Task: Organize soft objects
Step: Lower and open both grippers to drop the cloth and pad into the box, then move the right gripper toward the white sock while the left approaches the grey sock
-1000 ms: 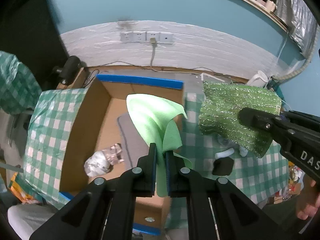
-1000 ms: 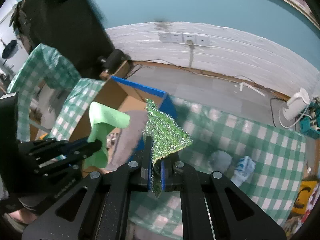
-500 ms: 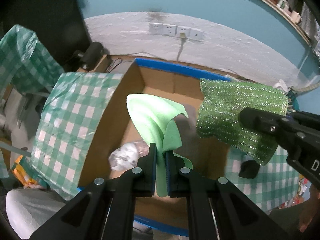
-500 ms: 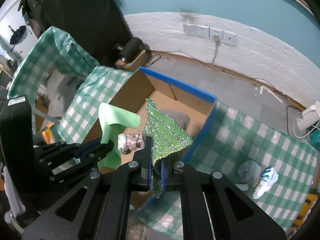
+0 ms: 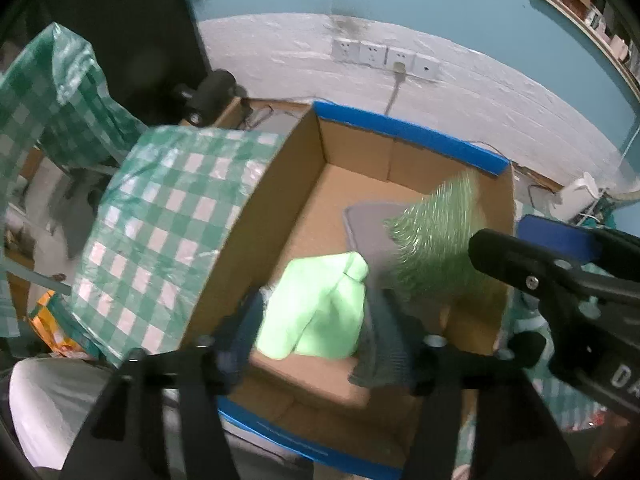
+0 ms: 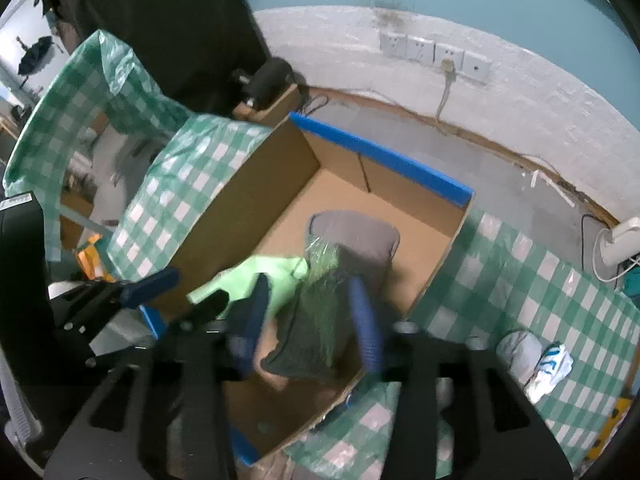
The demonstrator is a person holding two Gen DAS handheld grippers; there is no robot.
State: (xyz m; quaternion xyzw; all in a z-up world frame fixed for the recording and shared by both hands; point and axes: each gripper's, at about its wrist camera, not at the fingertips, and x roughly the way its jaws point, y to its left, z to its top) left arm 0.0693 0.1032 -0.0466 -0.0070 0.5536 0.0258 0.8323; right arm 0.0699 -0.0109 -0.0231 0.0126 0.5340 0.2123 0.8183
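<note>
Both wrist cameras are looking steeply down from above, close over the open box [image 5: 408, 136], each peering out between its own spread fingers. The left view is sitting over the box's near left side and catching the right gripper [image 5: 560, 264] at its right edge. The right view is hanging further right and taking in the left gripper [image 6: 132, 288] at its left. Both are sharing the box interior, the checked cloth [image 6: 560, 304] and the wall sockets [image 5: 386, 54].
</note>
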